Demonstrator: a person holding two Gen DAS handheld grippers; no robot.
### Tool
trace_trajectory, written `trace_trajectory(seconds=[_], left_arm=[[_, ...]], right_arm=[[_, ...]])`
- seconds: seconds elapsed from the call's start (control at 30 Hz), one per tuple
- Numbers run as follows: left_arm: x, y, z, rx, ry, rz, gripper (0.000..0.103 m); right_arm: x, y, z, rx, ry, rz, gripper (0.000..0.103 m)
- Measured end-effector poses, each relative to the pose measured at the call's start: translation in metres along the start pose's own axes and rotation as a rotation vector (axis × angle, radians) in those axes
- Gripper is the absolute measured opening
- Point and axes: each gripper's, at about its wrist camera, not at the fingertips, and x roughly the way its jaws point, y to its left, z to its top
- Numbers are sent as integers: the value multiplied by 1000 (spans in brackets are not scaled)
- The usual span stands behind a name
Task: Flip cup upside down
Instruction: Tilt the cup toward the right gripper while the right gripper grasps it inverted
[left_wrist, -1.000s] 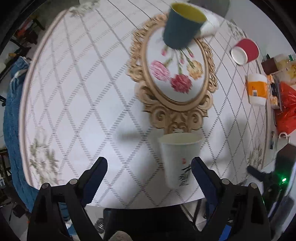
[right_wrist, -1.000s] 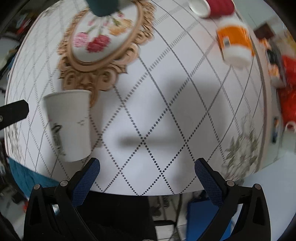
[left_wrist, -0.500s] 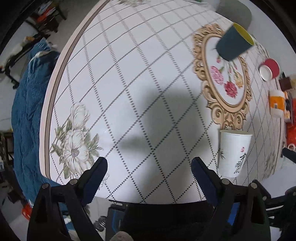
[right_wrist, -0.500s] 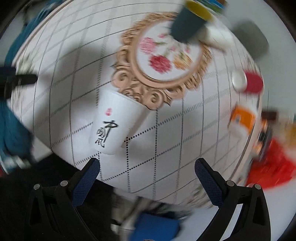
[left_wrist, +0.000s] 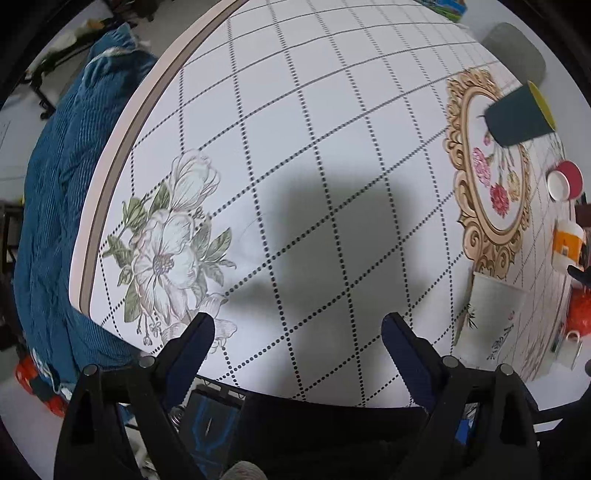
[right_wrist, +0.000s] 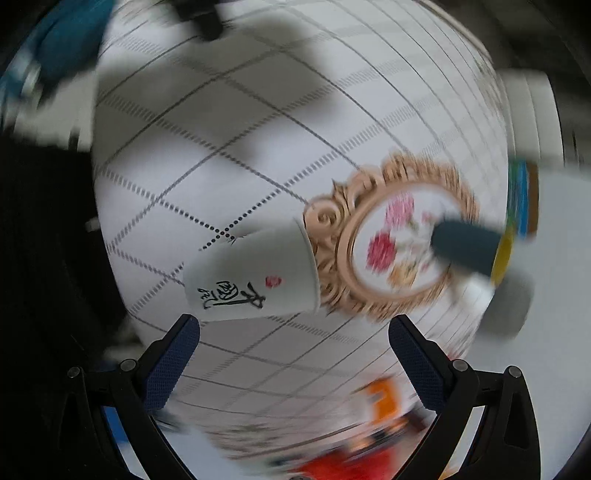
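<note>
White paper cup (right_wrist: 255, 277) with black calligraphy and a small red seal is what we are watching; it is standing upright on the counter (left_wrist: 295, 129), its rim just beside the gold scrolled frame (right_wrist: 369, 236) printed around a bunch of flowers. In the right wrist view, heavily blurred, it is sitting just ahead of the right gripper (right_wrist: 293, 332), nearer the left finger, and we are seeing those jaws spread wide with nothing between them. In the left wrist view the same cup (left_wrist: 487, 317) is showing off to the right, outside the left gripper (left_wrist: 297, 332), whose jaws are also gaping wide and empty over the gridded cloth. Further out we are seeing a dark teal cup (left_wrist: 517, 114) with a yellow inside standing on the flower print, a red cup (left_wrist: 565, 181), an orange-and-white cup (left_wrist: 567, 243), and a blue blanket (left_wrist: 55, 184) lying beyond the counter's edge.
</note>
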Motion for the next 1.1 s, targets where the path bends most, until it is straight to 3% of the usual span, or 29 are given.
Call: trace_trajectory(seconds=[0.13, 0.43, 0.57, 0.83, 1.1], left_arm=[[4, 7, -3, -37, 4, 3, 93], [12, 14, -14, -101, 5, 7, 93], [19, 18, -22, -116, 10, 11, 93], [36, 28, -37, -140, 23, 26, 93], [48, 32, -40, -156, 35, 27, 93]], right_arm=[[2, 26, -2, -310, -24, -91, 103], [39, 71, -53, -1081, -73, -454, 103], [57, 75, -71, -1332, -107, -559, 103], [79, 76, -74, -1562, -146, -586, 103], [94, 73, -75, -1619, -139, -576, 101]])
